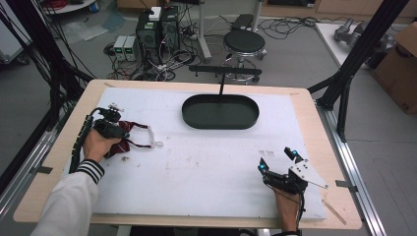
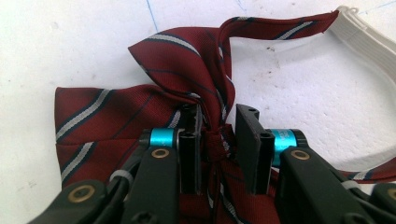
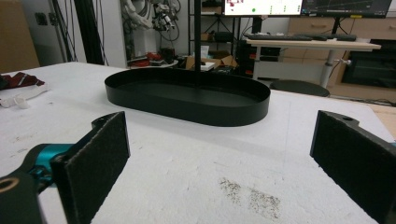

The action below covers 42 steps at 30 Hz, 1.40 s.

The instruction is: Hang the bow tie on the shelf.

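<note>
A dark red striped bow tie (image 1: 132,129) (image 2: 177,60) lies on the white mat at the left, with its white strap (image 2: 369,42) curling off to one side. My left gripper (image 1: 114,128) (image 2: 218,126) points down on it, and its jaws stand close on either side of the centre knot, pinching it. My right gripper (image 1: 276,160) (image 3: 219,154) rests open near the front right of the mat, nothing between its pads. It faces the black oval tray (image 3: 187,109).
The black oval tray (image 1: 189,118) sits at the back middle of the white mat (image 1: 206,167), with a thin post and crossbar (image 1: 225,70) rising from it. A stool and computers stand on the floor beyond the table.
</note>
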Motion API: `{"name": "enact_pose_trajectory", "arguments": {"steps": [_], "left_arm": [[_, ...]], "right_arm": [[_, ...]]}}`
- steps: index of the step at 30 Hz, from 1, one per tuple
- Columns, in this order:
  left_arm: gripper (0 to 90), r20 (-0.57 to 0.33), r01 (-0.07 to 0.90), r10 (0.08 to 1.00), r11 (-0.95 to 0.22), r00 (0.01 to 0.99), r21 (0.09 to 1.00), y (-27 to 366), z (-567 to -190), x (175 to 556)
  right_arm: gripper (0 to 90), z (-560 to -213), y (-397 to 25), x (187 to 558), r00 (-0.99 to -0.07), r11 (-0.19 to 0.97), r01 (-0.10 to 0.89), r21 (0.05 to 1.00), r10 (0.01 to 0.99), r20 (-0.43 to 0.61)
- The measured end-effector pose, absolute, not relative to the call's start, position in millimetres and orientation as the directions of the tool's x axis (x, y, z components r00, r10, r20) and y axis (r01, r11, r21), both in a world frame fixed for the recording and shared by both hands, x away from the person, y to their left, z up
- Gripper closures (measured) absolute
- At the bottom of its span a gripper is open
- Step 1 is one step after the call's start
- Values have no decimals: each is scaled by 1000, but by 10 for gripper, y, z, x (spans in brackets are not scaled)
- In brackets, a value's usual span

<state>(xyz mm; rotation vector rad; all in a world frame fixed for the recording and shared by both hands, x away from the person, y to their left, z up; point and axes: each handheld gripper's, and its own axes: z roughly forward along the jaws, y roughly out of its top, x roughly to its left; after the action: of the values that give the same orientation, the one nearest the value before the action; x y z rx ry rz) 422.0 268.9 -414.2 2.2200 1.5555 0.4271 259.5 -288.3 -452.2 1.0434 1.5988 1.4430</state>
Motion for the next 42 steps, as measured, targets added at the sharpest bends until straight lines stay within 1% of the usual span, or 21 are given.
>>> {"name": "enact_pose_trajectory", "arguments": {"steps": [5,8,12,16,20,22,23,26,28,30,33,37,38,42], "left_arm": [[734,20,820,942,-302,335,486,2694,-4138,4216],[737,35,810,937,-319,348,493,2691,-4134,4209],[739,26,793,937,-310,349,524,2686,-4120,4190],[740,44,767,934,-318,355,558,2689,-4083,4156],[741,40,748,936,-306,351,589,2710,-4057,4137],[741,31,723,936,-292,351,626,2725,-4023,4112],[741,31,723,936,-292,351,626,2725,-4023,4112],[740,32,682,931,-289,363,672,2739,-3988,4098],[740,7,654,929,-265,369,708,2741,-3957,4087],[740,7,616,924,-261,383,743,2727,-3920,4066],[741,-4,596,921,-249,390,764,2725,-3900,4056],[743,-31,537,903,-227,428,813,2725,-3862,4034],[744,-31,537,903,-227,428,813,2725,-3862,4034],[744,-43,486,895,-199,443,851,2703,-3821,4007]], "right_arm": [[36,-4522,-2882,2595,-403,40,95,995,915,1],[36,-4522,-2883,2595,-403,40,95,995,915,2],[36,-4522,-2881,2596,-404,39,94,995,915,2],[36,-4522,-2879,2593,-404,41,96,995,915,2],[36,-4523,-2878,2592,-403,42,96,995,915,0],[36,-4523,-2877,2593,-403,43,95,994,915,-1],[36,-4523,-2877,2593,-403,43,95,994,915,-1],[36,-4522,-2875,2593,-404,47,95,994,915,-4],[36,-4522,-2873,2592,-404,46,96,994,915,-3],[36,-4522,-2875,2593,-404,47,94,994,915,-5],[36,-4522,-2876,2594,-404,46,95,994,915,-4],[36,-4522,-2875,2594,-405,47,95,994,914,-5],[36,-4522,-2876,2594,-405,46,94,994,914,-4],[36,-4522,-2875,2595,-405,45,95,994,914,-3]]}}
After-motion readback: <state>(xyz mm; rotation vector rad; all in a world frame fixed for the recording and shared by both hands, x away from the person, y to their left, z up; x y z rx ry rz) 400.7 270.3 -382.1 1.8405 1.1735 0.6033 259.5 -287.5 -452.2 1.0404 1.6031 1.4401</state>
